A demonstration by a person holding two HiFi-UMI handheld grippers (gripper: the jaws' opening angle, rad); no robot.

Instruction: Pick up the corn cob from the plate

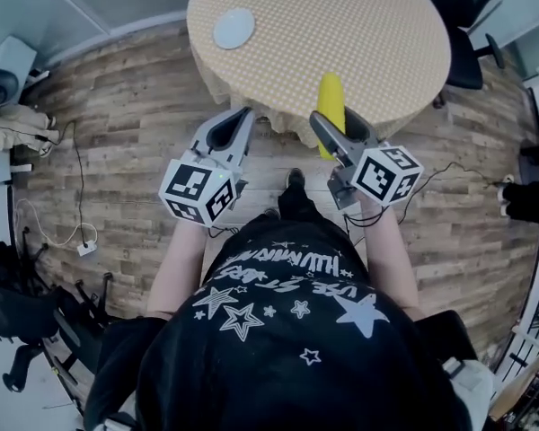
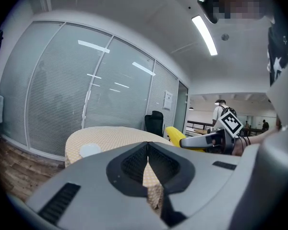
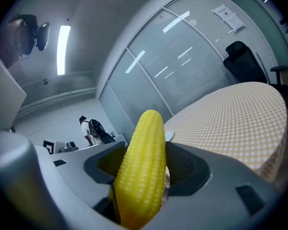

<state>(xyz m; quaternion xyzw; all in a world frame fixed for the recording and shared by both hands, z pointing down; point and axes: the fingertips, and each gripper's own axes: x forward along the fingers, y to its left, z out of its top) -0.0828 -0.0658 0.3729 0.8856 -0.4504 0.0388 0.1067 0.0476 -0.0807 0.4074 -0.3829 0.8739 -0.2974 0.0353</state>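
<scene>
Clamping one corn cob [image 3: 143, 157]: right hand-held gripper [image 1: 336, 122].

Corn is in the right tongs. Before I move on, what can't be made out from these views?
- Lower end of the corn cob: right gripper view, buried between the right gripper's tongs and cut off by the bottom edge.
- The plate: right gripper view, mostly behind the cob; left gripper view, near edge-on and too small to read.
- Base of the table: head view, hidden under the top and its cloth.
</scene>
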